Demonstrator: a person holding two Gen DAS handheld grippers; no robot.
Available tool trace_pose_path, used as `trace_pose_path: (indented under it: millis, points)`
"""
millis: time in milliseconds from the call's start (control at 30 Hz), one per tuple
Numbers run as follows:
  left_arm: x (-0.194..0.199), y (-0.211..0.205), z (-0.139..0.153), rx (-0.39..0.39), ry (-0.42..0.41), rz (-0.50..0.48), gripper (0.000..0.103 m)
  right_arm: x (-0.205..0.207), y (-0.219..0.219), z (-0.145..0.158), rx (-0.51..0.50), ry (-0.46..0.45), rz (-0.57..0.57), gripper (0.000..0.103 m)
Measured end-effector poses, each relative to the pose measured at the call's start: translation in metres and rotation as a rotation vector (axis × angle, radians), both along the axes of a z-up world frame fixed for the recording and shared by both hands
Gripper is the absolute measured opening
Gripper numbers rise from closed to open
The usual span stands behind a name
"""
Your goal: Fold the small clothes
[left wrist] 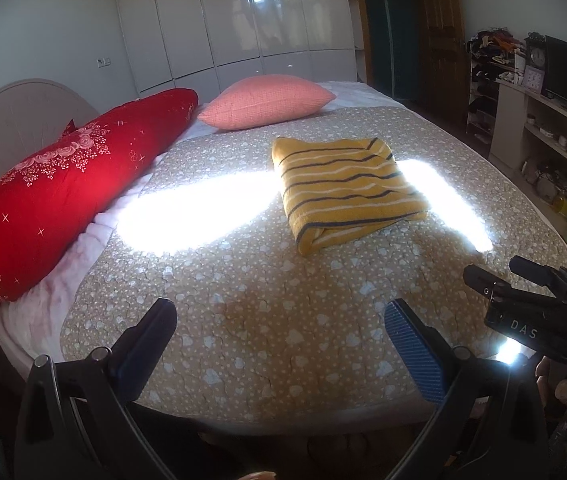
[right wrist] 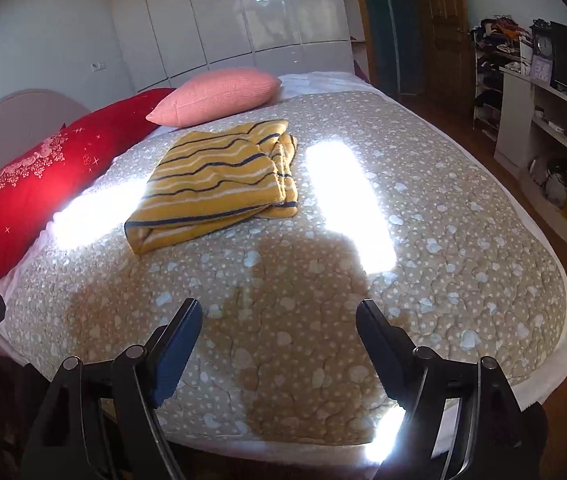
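Grippers: two, both spread wide with nothing between the jaws, left gripper (left wrist: 279,344) and right gripper (right wrist: 279,344), over the near edge of one beige heart-print quilted bedspread (left wrist: 243,340). One folded yellow navy-striped knit garment (left wrist: 343,188) lies mid-bed, well beyond both. Behind: one salmon pillow (left wrist: 267,100), one long red floral bolster (left wrist: 63,184)

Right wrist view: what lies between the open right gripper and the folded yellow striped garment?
Only bare quilt, part shadowed, part sunlit. The right gripper is open and empty; the yellow striped garment lies folded farther up the bed.
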State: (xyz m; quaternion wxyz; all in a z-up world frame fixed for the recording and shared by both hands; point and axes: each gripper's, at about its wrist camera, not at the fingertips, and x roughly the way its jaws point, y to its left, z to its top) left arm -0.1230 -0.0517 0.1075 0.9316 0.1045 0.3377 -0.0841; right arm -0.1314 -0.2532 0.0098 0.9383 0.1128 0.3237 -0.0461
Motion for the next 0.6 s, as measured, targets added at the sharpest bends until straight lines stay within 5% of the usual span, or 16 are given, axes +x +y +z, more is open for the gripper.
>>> trace_pose_path:
  millis: [600]
  points:
    - [-0.001,-0.012,-0.012,0.009,0.056,-0.034,0.103,0.004,-0.001,-0.010,0.000,0.048,0.005,0.086]
